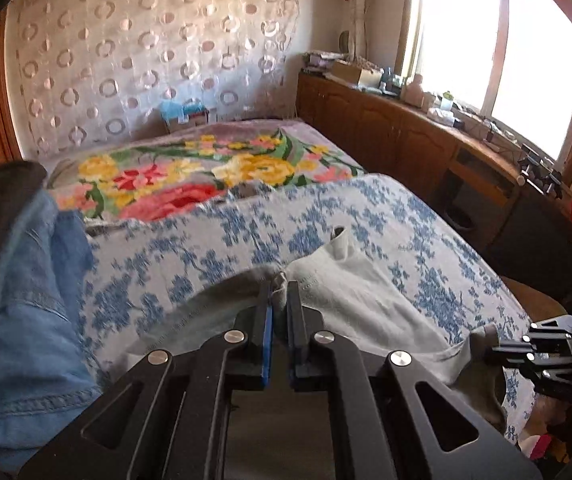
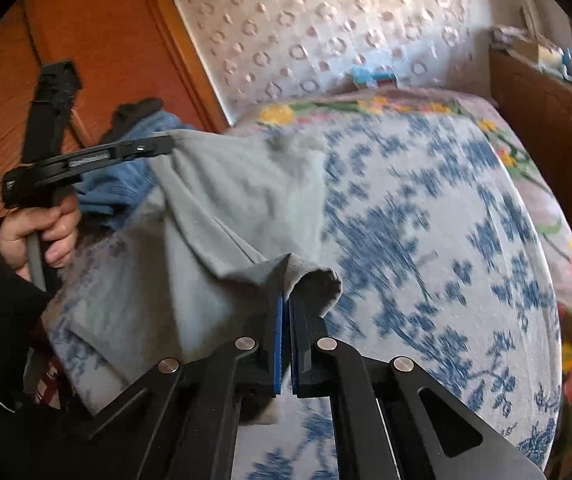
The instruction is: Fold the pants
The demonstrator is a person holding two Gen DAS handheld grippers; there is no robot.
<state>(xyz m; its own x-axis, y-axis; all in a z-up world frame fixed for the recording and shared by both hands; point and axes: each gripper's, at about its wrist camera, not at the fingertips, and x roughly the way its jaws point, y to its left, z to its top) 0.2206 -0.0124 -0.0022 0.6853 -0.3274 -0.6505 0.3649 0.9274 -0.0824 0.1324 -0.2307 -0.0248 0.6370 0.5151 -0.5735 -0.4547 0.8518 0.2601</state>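
Note:
The pale grey pants (image 1: 350, 280) lie partly lifted over a bed with a blue-flowered sheet (image 1: 253, 232). My left gripper (image 1: 279, 284) is shut on a bunched edge of the pants. My right gripper (image 2: 286, 276) is shut on another edge of the same pants (image 2: 229, 200), which hang stretched between the two grippers. In the right wrist view the left gripper (image 2: 165, 142) shows at the left, pinching the cloth, held by a hand (image 2: 41, 232). In the left wrist view the right gripper (image 1: 486, 354) shows at the right edge, holding cloth.
A heap of blue denim clothes (image 1: 21, 292) lies at the left of the bed. A bright flowered blanket (image 1: 189, 176) covers the far part. A wooden cabinet (image 1: 398, 136) with clutter runs under the window on the right. A wooden door (image 2: 97, 56) stands behind on the left.

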